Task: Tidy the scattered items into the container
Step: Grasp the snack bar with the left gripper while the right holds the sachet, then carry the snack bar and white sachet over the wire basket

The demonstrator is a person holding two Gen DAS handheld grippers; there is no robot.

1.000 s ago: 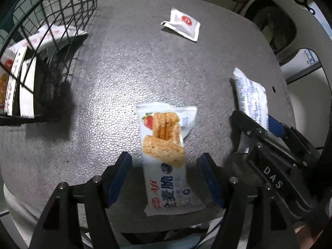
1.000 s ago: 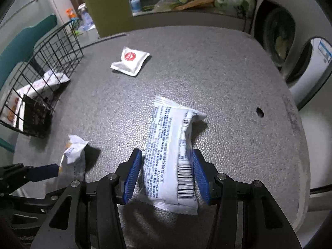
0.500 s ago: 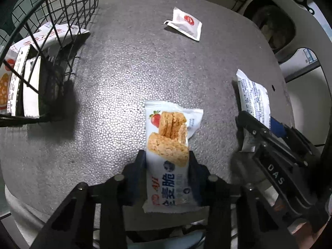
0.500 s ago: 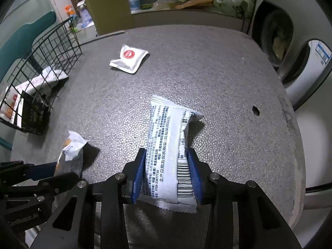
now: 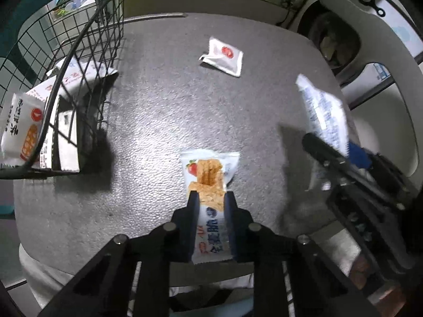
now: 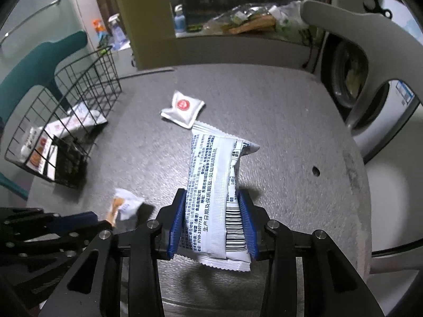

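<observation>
Grey pebbled table, wire basket at left, each hand-held gripper clamping a snack packet.

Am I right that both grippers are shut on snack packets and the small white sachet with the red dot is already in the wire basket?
Not quite: the sachet lies on the table, outside the wire basket, as the right wrist view shows. Both grippers do hold packets.

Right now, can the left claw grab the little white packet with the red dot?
Probably not: the left claw is shut on the oat bar packet. The red-dot packet lies far across bare table.
</observation>
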